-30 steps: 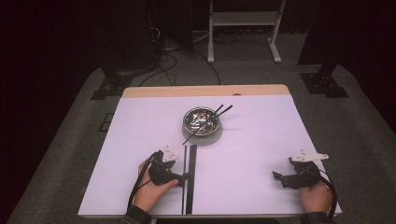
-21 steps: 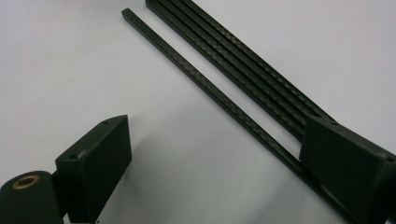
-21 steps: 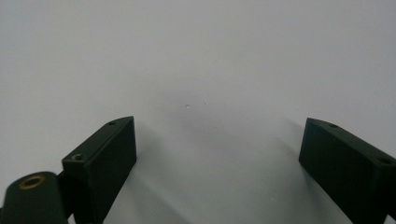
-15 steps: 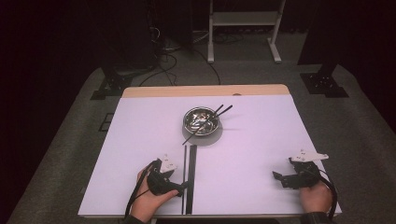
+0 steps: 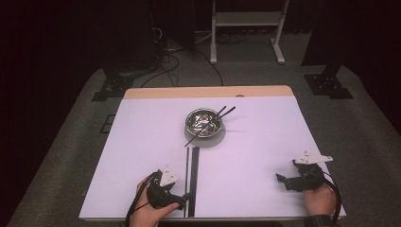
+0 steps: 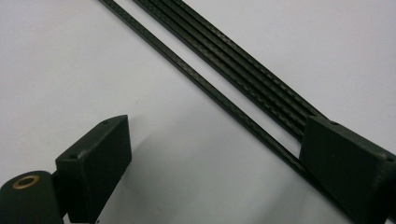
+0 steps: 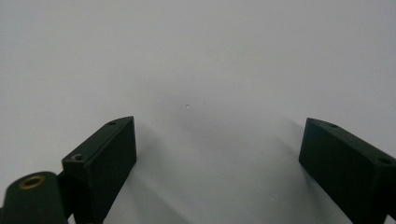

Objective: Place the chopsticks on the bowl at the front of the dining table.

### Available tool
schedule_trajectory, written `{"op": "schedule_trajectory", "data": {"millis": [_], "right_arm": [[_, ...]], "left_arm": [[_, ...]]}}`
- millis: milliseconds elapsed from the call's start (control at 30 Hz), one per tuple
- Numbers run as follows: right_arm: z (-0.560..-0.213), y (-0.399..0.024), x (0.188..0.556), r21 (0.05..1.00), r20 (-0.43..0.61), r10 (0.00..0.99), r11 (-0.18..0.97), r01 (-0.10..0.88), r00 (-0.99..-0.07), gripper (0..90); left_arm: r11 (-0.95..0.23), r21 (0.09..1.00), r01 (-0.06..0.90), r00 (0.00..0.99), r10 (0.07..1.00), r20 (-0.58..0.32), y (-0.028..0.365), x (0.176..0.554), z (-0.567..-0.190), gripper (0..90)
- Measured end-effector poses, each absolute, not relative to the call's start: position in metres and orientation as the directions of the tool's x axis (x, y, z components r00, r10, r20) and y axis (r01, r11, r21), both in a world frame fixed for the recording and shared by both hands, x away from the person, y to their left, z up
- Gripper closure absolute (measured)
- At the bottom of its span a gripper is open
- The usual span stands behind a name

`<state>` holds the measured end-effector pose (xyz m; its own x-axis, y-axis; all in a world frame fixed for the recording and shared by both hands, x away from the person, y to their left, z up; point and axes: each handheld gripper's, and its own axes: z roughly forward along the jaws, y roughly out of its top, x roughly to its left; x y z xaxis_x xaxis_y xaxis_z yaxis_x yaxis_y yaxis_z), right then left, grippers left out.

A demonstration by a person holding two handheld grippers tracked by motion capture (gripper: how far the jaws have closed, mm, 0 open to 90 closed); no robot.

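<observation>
So we've got our left gripper (image 5: 185, 198) down low with jaws spread, straddling the thin black carbon-fibre rods (image 6: 224, 70) for a pick; right gripper (image 5: 282, 180) idles, jaws apart.

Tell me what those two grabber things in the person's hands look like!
Both are black. The left gripper and the right gripper each carry a pale three-cornered plate on top and trail a black cable. Up close, each has two chunky, wedge-shaped black jaws with small screw holes, plus a brass-coloured ring at the hinge. A dark cuff shows at the right wrist.
</observation>
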<state>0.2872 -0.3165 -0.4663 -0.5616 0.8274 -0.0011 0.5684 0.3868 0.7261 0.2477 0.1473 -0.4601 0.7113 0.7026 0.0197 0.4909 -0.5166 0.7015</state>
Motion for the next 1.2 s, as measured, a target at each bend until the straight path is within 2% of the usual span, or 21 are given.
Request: {"op": "schedule_trajectory", "data": {"millis": [500, 1200], "right_arm": [[-0.466, -0.316, 0.287, 0.726, 0.0, 0.828, 0.385, 0.569, -0.56, 9.4], [-0.466, -0.316, 0.287, 0.726, -0.001, 0.828, 0.386, 0.569, -0.561, 9.4]], "left_arm": [[-0.527, 0.697, 0.486, 0.722, 0.692, 0.019, 0.153, 0.246, -0.459, 8.3], [-0.509, 0.682, 0.525, 0.682, 0.731, 0.021, 0.172, 0.253, -0.457, 8.2]]}}
